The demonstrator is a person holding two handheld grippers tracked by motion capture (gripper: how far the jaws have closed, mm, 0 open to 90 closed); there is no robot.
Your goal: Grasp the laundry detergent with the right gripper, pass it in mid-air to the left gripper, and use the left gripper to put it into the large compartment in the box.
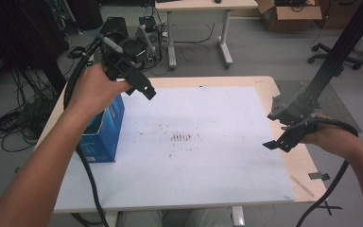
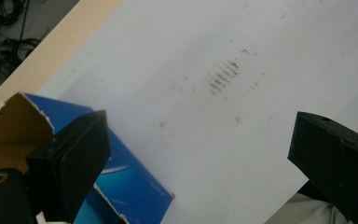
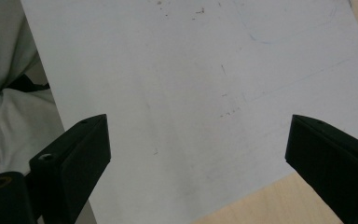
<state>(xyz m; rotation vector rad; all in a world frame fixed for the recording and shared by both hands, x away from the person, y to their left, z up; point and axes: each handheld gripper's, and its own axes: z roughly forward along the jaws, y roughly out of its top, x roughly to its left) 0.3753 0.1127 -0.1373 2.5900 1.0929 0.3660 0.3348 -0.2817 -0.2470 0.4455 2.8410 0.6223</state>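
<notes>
A blue cardboard box with a torn-open brown flap stands at the left edge of the white sheet. My left gripper hovers above and just right of the box, jaws wide apart with nothing between them. In the left gripper view the box lies below the left jaw, and the left gripper looks down at the sheet. My right gripper rests at the sheet's right edge, open and empty; in the right gripper view the right gripper has bare sheet between its jaws.
The white sheet covers a light wooden table and carries brown smudge marks at its middle. A black slanted post rises at the right. Black tape bits lie on the table's right corner. Cables and desks stand beyond.
</notes>
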